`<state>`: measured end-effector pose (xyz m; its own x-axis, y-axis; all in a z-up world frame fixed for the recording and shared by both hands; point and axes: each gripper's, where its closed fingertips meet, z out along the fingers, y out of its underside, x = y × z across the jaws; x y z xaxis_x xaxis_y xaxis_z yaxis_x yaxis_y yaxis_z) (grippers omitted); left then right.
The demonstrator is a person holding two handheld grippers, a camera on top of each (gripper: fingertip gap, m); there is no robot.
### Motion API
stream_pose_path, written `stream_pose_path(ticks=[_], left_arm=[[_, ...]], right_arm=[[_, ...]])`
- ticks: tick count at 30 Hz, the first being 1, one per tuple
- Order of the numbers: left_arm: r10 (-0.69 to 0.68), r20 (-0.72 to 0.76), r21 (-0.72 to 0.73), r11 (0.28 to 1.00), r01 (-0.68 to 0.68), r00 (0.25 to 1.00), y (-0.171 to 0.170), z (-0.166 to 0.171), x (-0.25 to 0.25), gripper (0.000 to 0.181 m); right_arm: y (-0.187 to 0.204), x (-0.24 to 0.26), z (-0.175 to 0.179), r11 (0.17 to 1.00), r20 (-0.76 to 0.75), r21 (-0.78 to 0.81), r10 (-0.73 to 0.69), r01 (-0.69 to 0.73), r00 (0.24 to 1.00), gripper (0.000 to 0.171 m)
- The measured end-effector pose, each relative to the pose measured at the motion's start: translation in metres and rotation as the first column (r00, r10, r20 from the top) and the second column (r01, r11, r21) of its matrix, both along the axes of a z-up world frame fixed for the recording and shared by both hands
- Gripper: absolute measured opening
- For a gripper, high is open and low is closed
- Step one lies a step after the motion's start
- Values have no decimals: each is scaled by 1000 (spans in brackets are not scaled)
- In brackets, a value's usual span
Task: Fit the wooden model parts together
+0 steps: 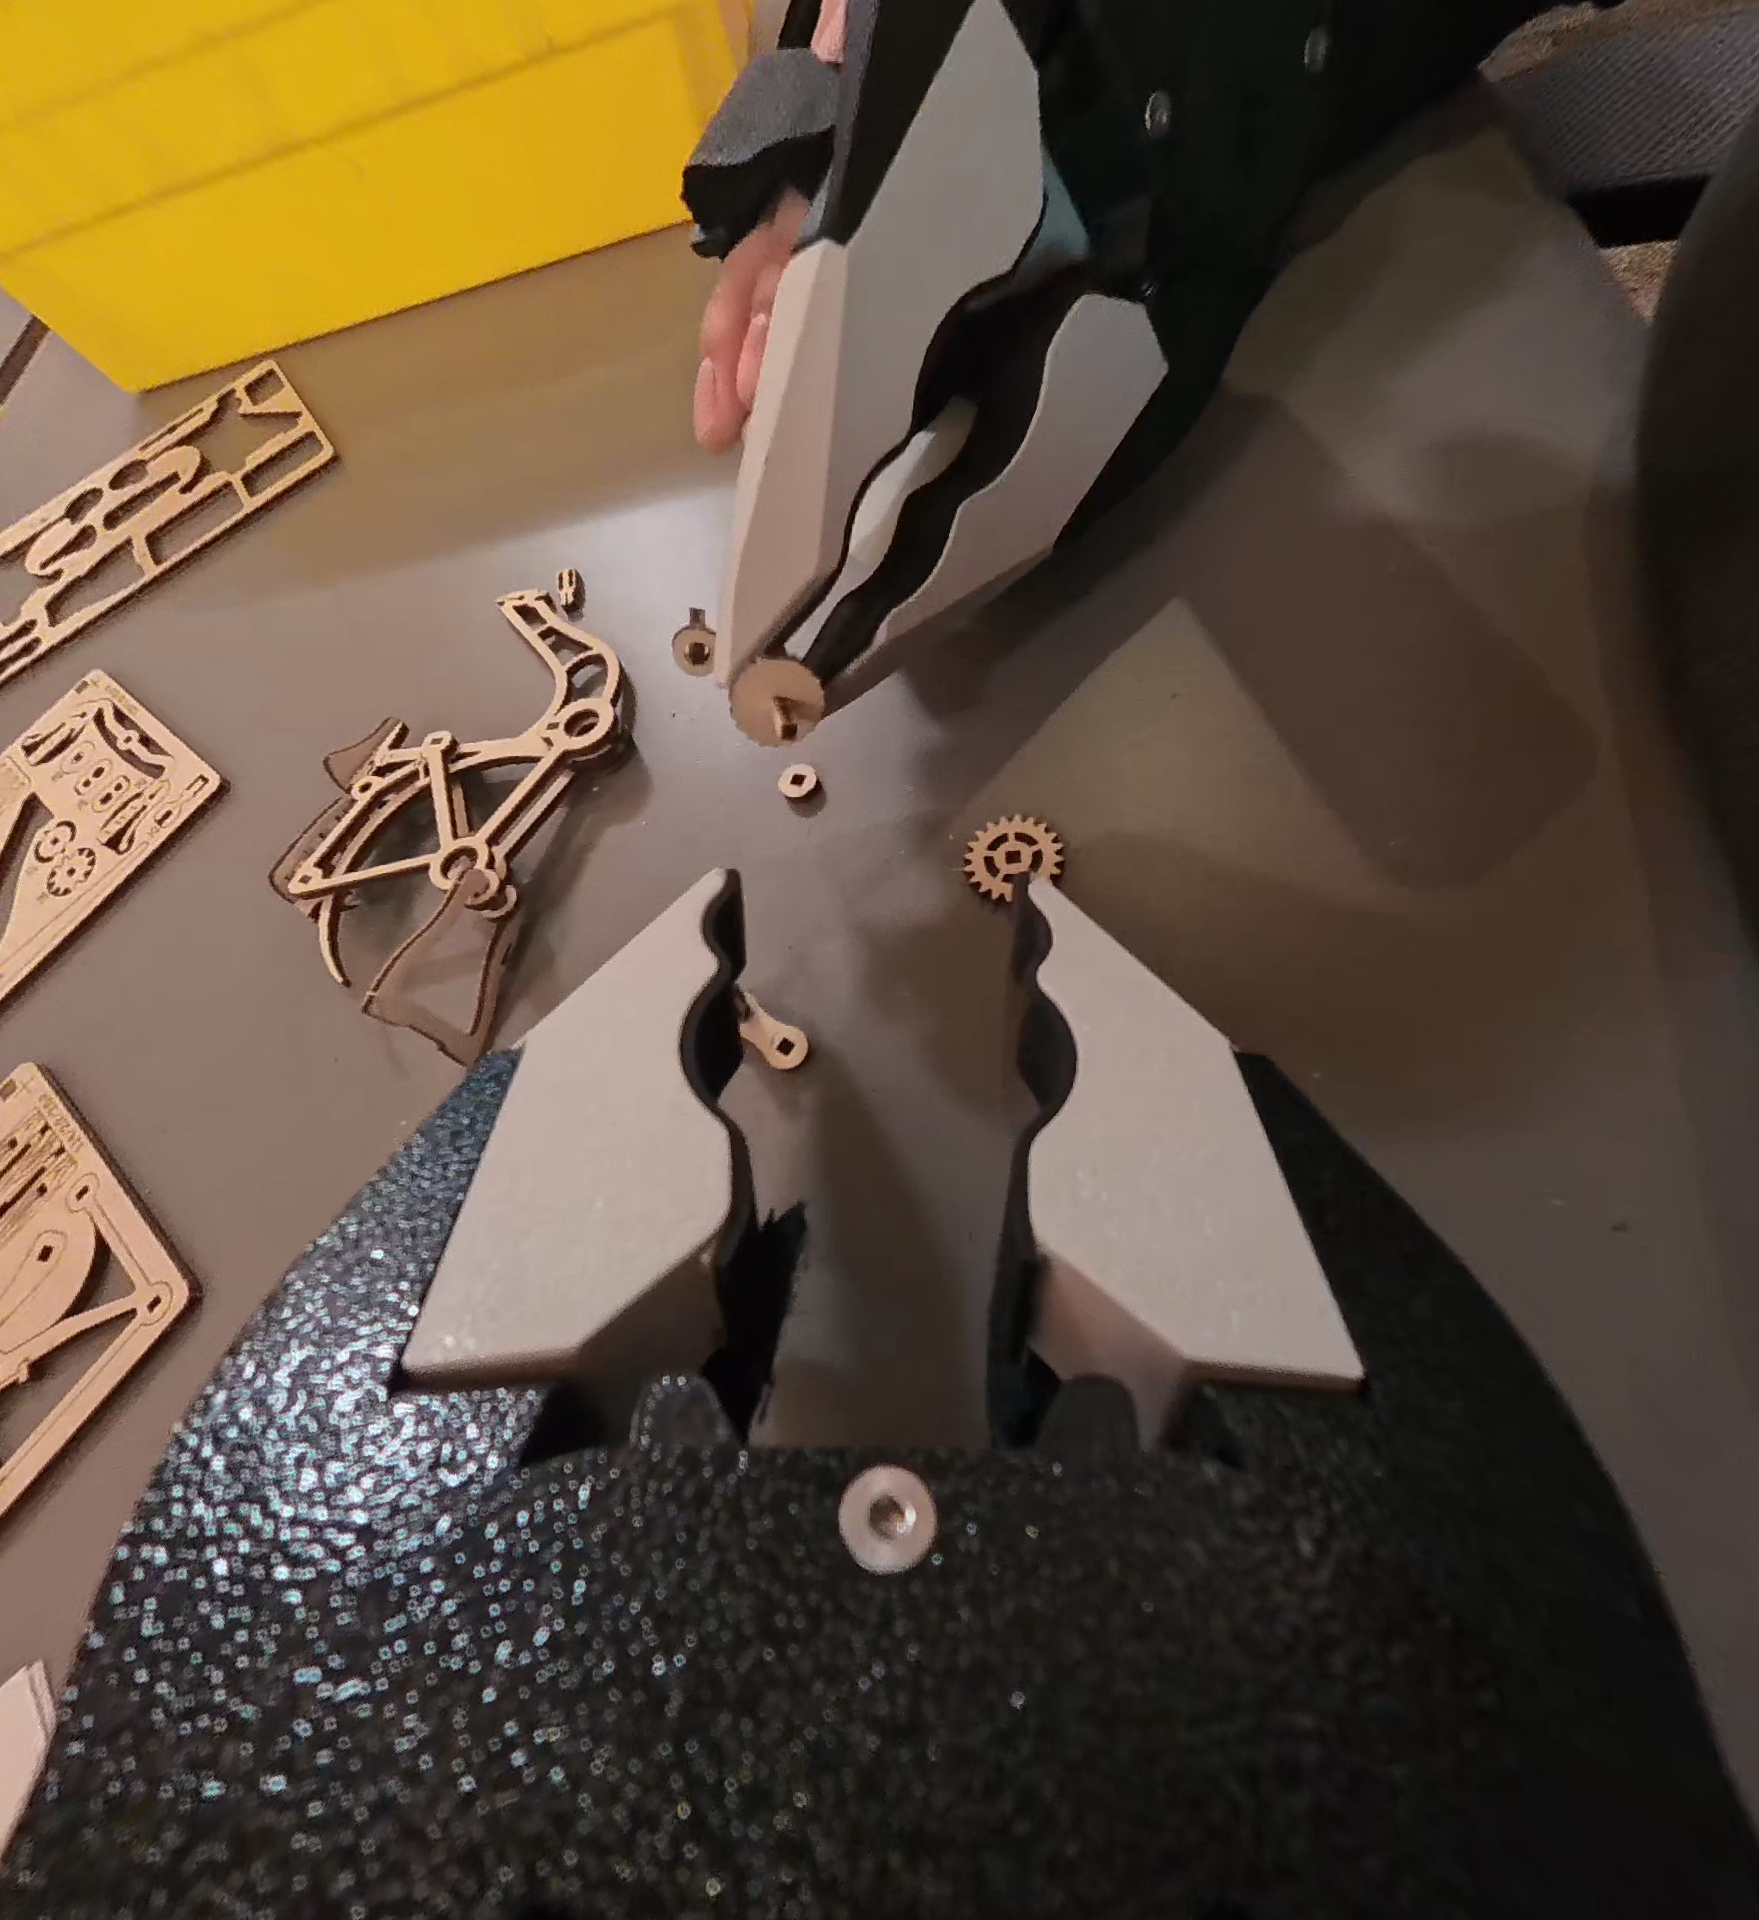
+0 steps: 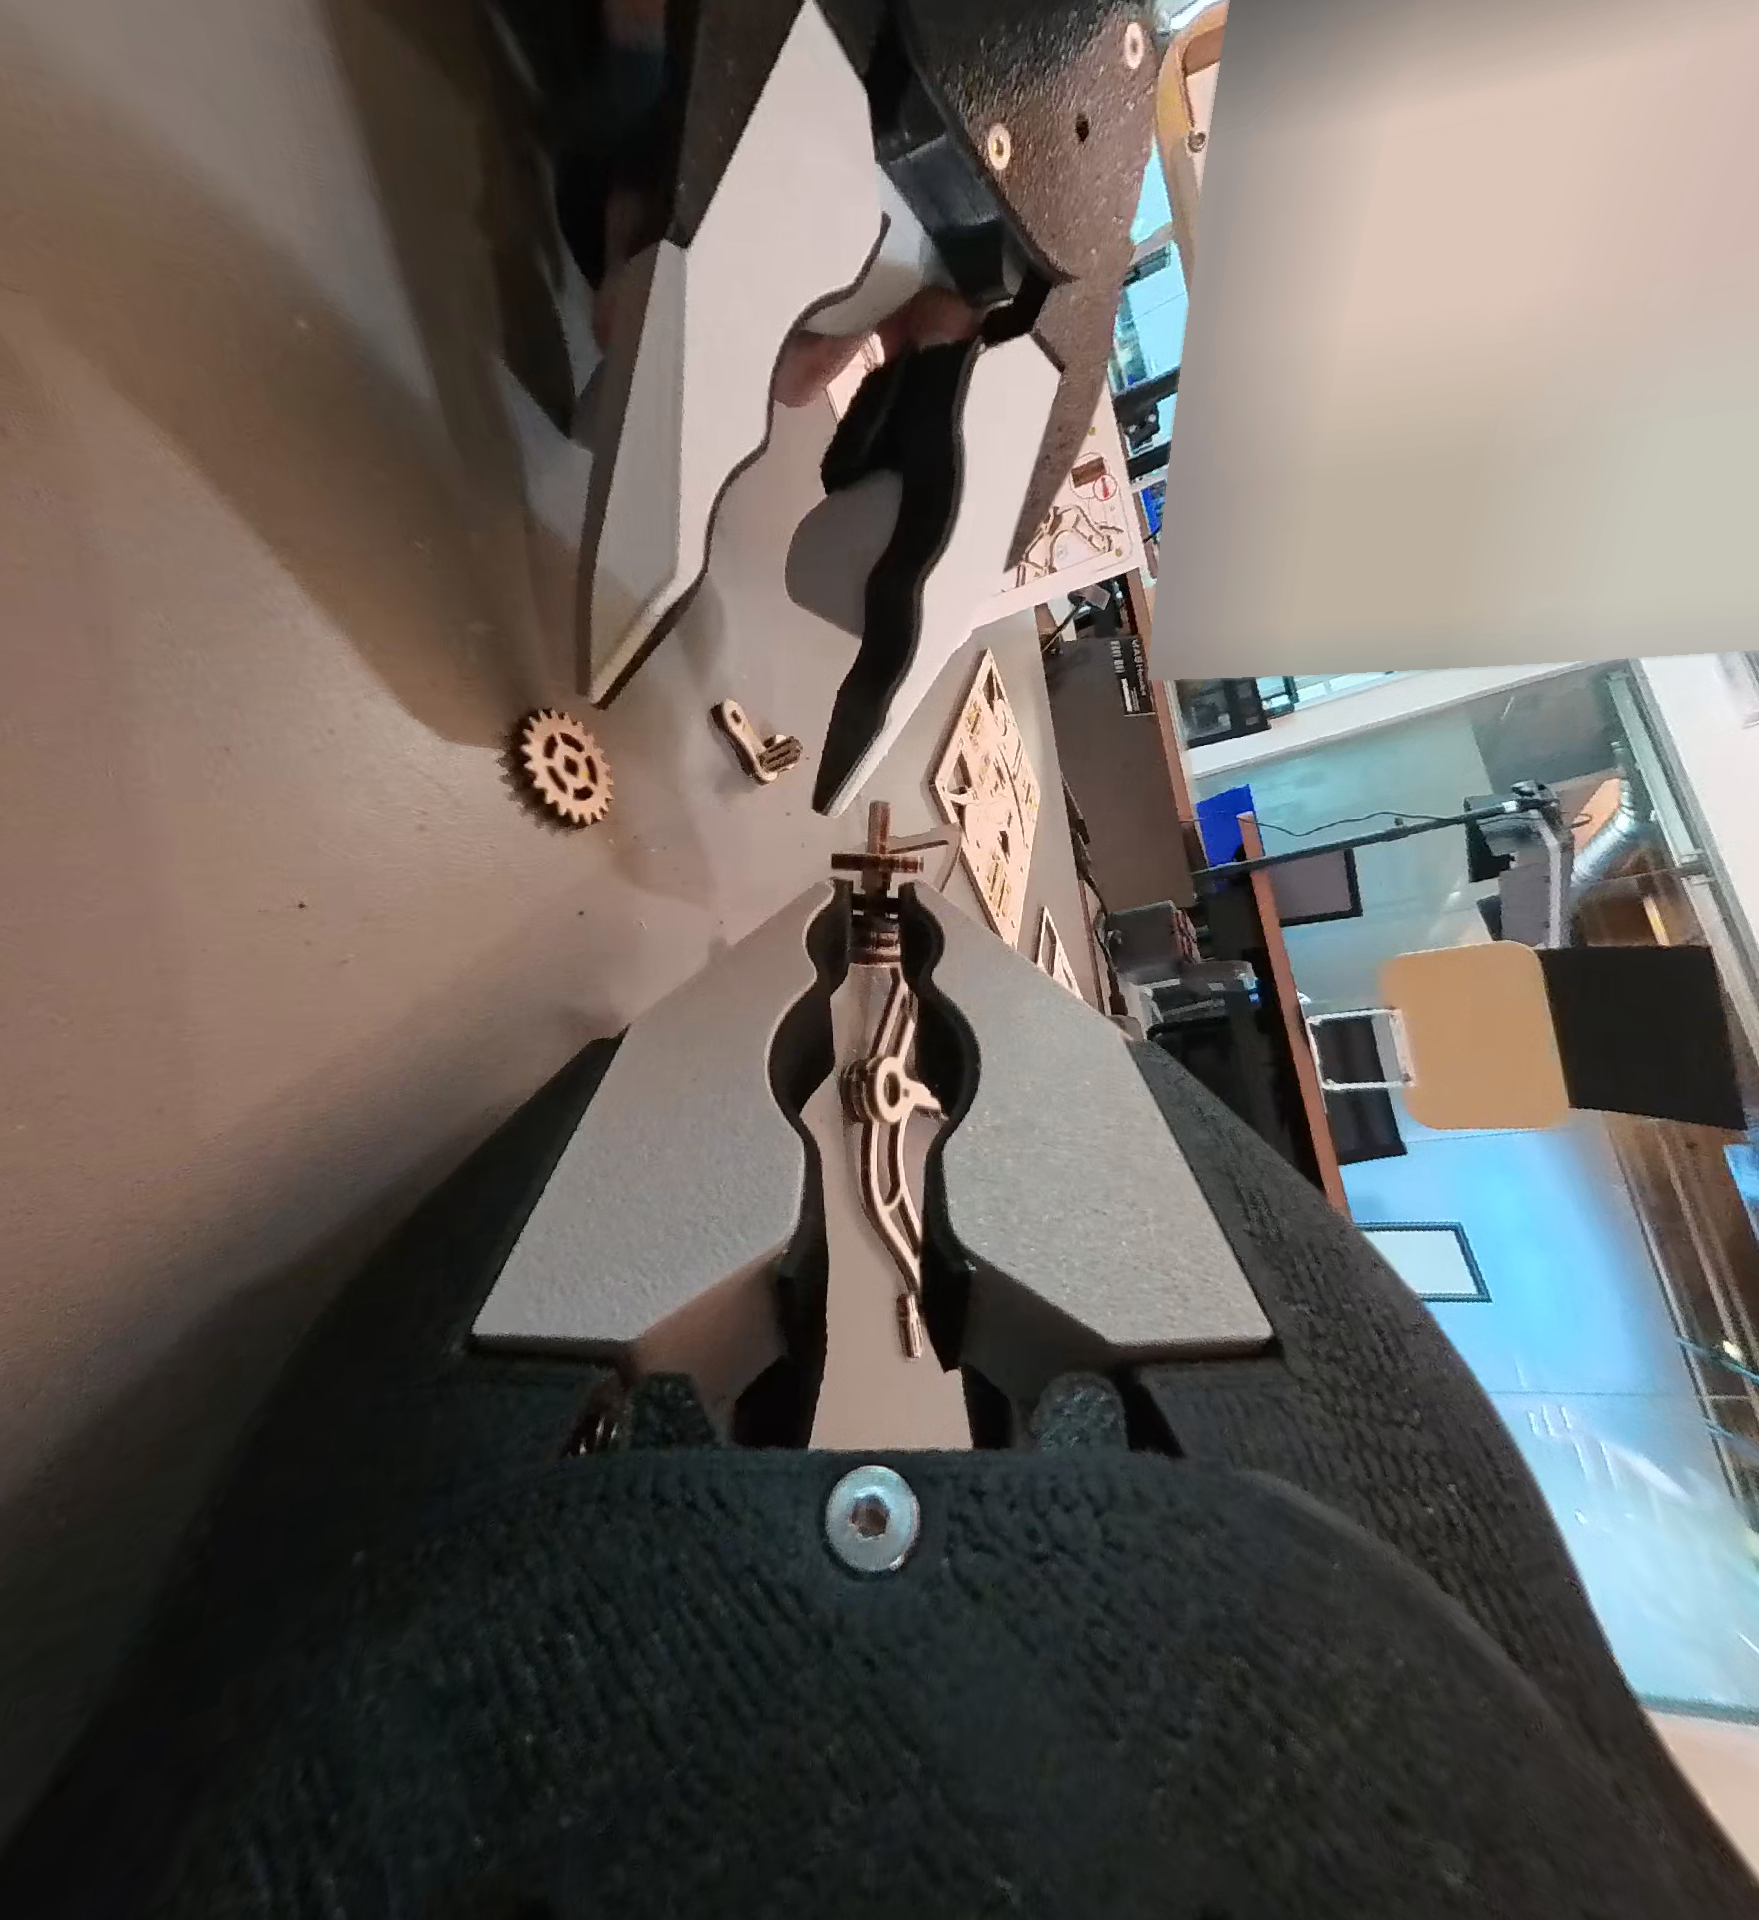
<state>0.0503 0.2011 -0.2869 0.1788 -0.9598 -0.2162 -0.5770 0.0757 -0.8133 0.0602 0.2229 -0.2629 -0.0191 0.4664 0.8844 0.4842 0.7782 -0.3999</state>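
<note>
- Two tongs are working: right tongs (image 1: 787, 681) are clamping a small gear-and-axle stack (image 1: 777, 704); left tongs (image 1: 880, 894) are gaping wide, holding nothing.
- Part-built wooden model (image 1: 459, 831) is lying on the table (image 1: 1270, 935); spoked gear (image 1: 1013, 857), washer (image 1: 800, 781) and crank (image 1: 776, 1039) are waiting loose.

1. Half-built wooden model (image 1: 459, 831) lies flat on the worktop, curved arms and struts pinned together.
2. Toothed gear (image 1: 1012, 857) lies flat, off to its right.
3. Tiny washer (image 1: 800, 781) sits between them.
4. Small stacked gear piece (image 1: 777, 704) is pinched upright.
</note>
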Motion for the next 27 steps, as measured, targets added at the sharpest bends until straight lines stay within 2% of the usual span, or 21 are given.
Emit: stream_pose_path(ticks=[11, 13, 16, 19, 20, 22, 27], left_arm=[[3, -5, -31, 1000, -4, 1000, 1, -2, 0, 48], [25, 15, 1, 1000, -25, 1000, 6, 2, 1, 50], [9, 97, 103, 995, -18, 995, 4, 17, 9, 43], [-18, 43, 139, 990, 12, 999, -1, 10, 13, 35], [-27, 35, 157, 987, 21, 999, -2, 9, 14, 23], [-33, 24, 186, 982, 28, 999, -2, 8, 14, 22], [-39, 15, 148, 988, 36, 999, -2, 6, 12, 20]], right_arm=[[5, 0, -7, 1000, 33, 0, -19, 19, 999, 7], [5, -1, -10, 1000, 44, -15, -21, 22, 999, 7], [-4, -5, -15, 995, 50, -103, 7, -2, 999, 7], [-19, -12, -15, 967, 22, -252, 51, -44, 998, 7], [-22, -13, -15, 958, 17, -282, 53, -46, 998, 7], [-22, -14, -16, 952, 23, -304, 48, -39, 999, 7], [-23, -13, -19, 941, 41, -339, 37, -20, 998, 6]])
